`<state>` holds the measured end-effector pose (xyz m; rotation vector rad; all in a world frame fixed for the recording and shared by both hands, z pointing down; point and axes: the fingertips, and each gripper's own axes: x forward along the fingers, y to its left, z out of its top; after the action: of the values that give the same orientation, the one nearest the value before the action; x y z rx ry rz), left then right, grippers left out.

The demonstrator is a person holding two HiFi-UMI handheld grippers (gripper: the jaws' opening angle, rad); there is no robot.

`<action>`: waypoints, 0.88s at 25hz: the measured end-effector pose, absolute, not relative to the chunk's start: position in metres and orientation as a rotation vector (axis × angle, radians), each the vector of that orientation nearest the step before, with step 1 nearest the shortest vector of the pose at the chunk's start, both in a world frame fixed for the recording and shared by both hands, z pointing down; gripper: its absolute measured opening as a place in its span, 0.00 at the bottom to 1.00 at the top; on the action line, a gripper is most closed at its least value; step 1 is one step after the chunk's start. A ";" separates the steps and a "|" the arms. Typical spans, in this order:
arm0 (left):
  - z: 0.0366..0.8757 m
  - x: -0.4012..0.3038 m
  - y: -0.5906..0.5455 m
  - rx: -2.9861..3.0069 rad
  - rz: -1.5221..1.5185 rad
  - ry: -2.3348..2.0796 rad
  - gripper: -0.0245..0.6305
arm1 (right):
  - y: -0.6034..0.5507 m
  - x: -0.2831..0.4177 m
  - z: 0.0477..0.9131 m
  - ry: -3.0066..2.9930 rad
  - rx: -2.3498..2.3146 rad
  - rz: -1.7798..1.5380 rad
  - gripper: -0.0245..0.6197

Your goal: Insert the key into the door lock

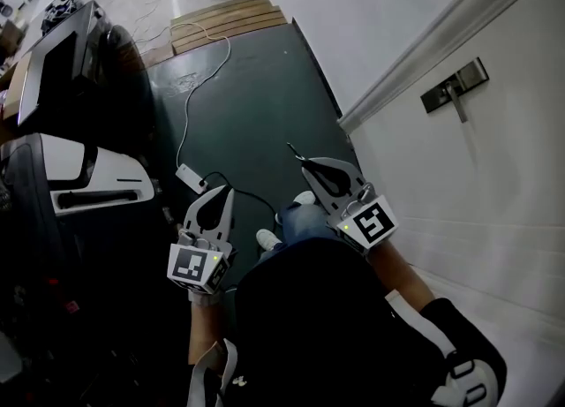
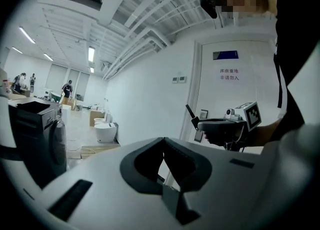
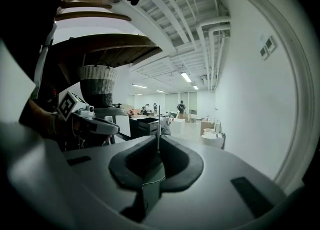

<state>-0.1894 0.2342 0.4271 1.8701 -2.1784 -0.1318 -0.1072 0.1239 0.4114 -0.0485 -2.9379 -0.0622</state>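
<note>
Key (image 1: 293,151) sits pinched between the closed jaws of the right gripper (image 1: 305,163), its thin blade poking out toward 11 o'clock. It is well apart from the door lock (image 1: 454,87), which is up at 2 o'clock on the white door (image 1: 494,193). To do this well, I'd turn the blade to face the lock squarely, then close in slowly and level. The left gripper (image 1: 226,193) has its jaws together on nothing. The head view shows the lock, which the right gripper view misses; that view shows the blade upright and centred between the tips.
</note>
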 end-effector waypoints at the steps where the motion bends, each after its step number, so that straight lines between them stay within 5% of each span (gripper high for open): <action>1: 0.432 -0.190 0.225 1.900 -0.109 -2.160 0.05 | 0.113 -0.105 0.411 -2.935 -0.006 -0.031 0.09; 22: 0.431 -0.157 -0.041 2.386 0.107 -1.693 0.05 | -0.141 -0.008 0.423 -2.949 0.774 0.542 0.09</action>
<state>-0.1569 -0.0412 0.4315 2.3858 -1.6930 0.1070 -0.0084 -0.1413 0.4233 0.7737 -2.9491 0.5417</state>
